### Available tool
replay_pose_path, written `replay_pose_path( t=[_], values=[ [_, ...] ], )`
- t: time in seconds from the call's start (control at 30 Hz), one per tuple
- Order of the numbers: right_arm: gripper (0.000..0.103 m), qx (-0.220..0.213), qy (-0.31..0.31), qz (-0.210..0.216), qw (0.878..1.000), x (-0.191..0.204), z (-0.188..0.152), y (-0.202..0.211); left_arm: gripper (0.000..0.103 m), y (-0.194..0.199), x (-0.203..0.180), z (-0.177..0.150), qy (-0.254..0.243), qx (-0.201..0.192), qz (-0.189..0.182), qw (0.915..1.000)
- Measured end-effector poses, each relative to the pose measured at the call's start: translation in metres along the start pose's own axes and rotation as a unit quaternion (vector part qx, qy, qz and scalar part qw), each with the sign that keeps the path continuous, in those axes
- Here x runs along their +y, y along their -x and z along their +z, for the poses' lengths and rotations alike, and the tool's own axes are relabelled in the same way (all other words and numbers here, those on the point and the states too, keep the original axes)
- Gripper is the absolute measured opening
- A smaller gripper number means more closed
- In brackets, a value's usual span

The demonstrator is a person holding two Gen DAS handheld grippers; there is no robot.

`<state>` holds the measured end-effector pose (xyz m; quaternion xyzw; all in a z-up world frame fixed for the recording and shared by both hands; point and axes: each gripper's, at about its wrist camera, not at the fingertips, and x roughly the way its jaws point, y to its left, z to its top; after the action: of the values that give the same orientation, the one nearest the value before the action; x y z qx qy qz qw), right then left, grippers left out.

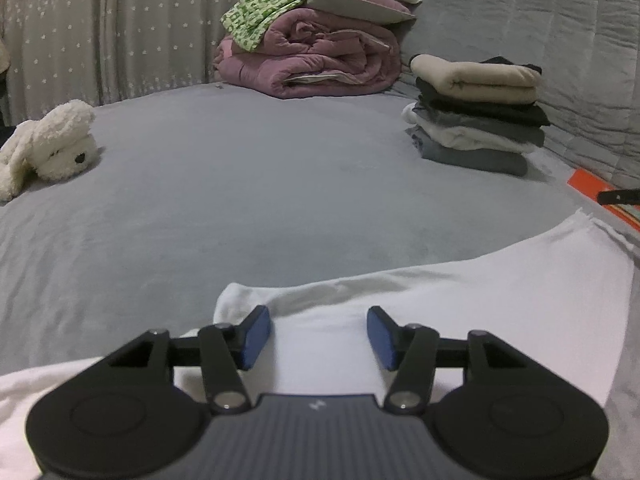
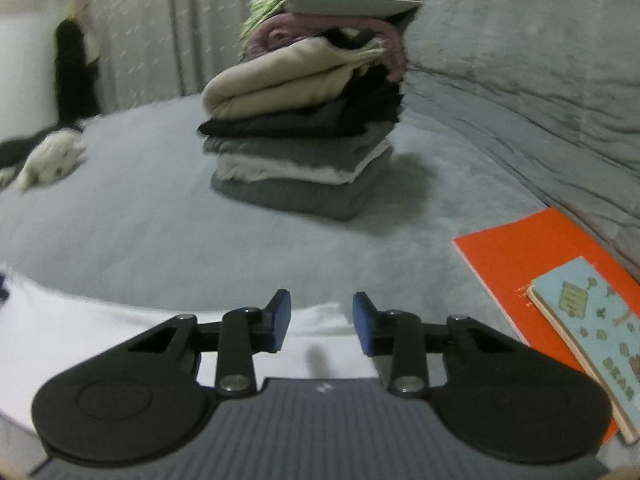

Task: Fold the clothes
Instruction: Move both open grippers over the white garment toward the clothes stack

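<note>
A white garment (image 1: 460, 304) lies spread on the grey bed, close in front of both grippers. My left gripper (image 1: 319, 334) hovers over its near left part, open, blue pads apart with only cloth below. A folded corner of the white garment pokes up just past the left pad. In the right wrist view the white garment (image 2: 80, 332) runs under my right gripper (image 2: 321, 322), which is open above the cloth's right end. A stack of folded clothes (image 1: 478, 114) (image 2: 300, 128), beige on top, stands further back on the bed.
A rolled pink duvet with a green patterned cloth (image 1: 308, 48) sits at the back. A white plush dog (image 1: 48, 144) lies at the left. An orange book (image 2: 540, 272) and a light blue booklet (image 2: 592, 332) lie at the right, beside the grey quilted headboard (image 2: 520, 60).
</note>
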<state>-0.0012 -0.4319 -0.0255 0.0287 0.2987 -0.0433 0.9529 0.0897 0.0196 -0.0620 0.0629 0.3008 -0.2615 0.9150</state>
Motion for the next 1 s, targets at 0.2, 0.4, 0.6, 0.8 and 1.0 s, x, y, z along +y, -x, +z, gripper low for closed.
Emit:
replay_pose_path(
  t=[0.2,0.4,0.6,0.8,1.0],
  values=[
    [0.031,0.026,0.083,0.006,0.996,0.020,-0.010,-0.016,0.062,-0.002,-0.006,-0.006,-0.017,-0.008,0.011,0.9998],
    [0.029,0.020,0.102,-0.008,0.995,0.021,-0.007,-0.024,0.062,-0.002,-0.003,-0.007,-0.011,-0.008,0.007,0.9999],
    [0.020,0.039,0.123,-0.023,0.991,0.022,-0.011,-0.035,0.063,-0.003,-0.002,-0.007,-0.007,-0.008,0.004,0.9999],
    [0.006,0.033,0.127,-0.068,0.989,0.030,-0.013,-0.041,0.066,-0.004,0.001,-0.006,0.001,-0.007,-0.002,1.0000],
    [0.015,0.025,0.131,-0.082,0.988,0.043,-0.007,-0.036,0.067,0.004,0.000,-0.005,0.000,-0.015,0.000,0.9999]
  ],
)
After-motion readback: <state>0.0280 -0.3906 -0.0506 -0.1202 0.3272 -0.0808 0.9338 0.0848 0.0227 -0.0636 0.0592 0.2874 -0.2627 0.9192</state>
